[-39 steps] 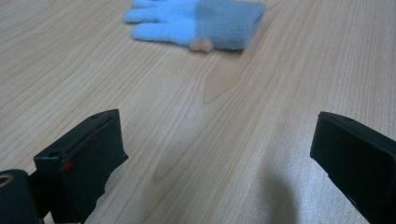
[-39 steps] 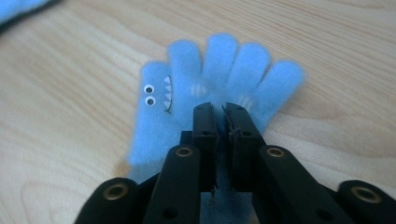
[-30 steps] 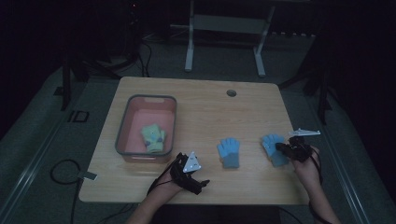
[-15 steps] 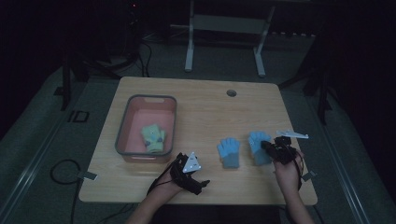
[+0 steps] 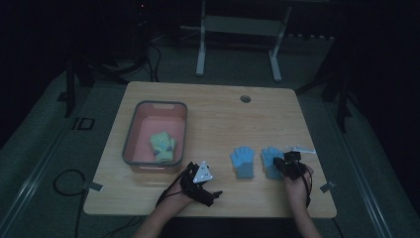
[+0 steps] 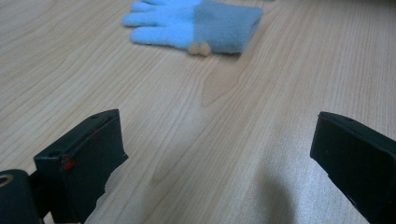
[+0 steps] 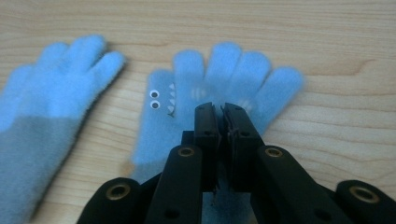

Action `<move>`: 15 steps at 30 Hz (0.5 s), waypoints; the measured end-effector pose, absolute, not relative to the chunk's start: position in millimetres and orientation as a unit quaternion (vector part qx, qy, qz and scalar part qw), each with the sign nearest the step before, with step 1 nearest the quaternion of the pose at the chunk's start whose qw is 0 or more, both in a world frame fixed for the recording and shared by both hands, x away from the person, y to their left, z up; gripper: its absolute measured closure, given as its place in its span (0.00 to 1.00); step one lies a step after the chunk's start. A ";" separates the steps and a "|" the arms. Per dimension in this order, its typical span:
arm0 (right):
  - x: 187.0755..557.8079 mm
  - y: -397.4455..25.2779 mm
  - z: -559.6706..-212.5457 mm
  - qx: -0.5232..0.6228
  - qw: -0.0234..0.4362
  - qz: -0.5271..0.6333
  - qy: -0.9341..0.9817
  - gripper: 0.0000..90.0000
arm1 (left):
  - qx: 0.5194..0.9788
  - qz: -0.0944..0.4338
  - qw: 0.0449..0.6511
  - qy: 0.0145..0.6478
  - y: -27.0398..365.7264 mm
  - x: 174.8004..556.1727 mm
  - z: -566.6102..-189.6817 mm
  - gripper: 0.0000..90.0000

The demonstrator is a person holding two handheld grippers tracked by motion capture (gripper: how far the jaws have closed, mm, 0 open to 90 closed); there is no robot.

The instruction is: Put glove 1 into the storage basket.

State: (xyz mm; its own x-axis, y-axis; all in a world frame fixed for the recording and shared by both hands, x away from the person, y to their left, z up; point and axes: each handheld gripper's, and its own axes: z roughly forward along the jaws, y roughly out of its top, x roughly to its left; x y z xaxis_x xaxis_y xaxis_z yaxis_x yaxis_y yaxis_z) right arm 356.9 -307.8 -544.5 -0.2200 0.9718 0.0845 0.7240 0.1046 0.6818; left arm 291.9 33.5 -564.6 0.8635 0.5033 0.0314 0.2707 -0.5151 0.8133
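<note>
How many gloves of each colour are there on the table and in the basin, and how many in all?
Blue gloves: 2, one lying free and one under the right gripper.
Green gloves: 1, in the pink basin.
Total: 3 gloves.

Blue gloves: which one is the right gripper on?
The glove nearer the table's right edge, with googly eyes and teeth; the right gripper is shut over it. The other glove lies untouched beside it.
</note>
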 end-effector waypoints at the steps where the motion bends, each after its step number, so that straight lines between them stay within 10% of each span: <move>1: 357.2 -308.2 -545.3 0.593 0.197 0.311 0.716 0.94 | 0.861 0.133 0.437 0.224 33.3 291.7 -564.6 0.03; 15: 360.6 -321.2 -524.7 0.511 0.192 0.315 0.776 0.77 | 0.863 0.135 0.433 0.220 33.0 291.6 -565.5 0.03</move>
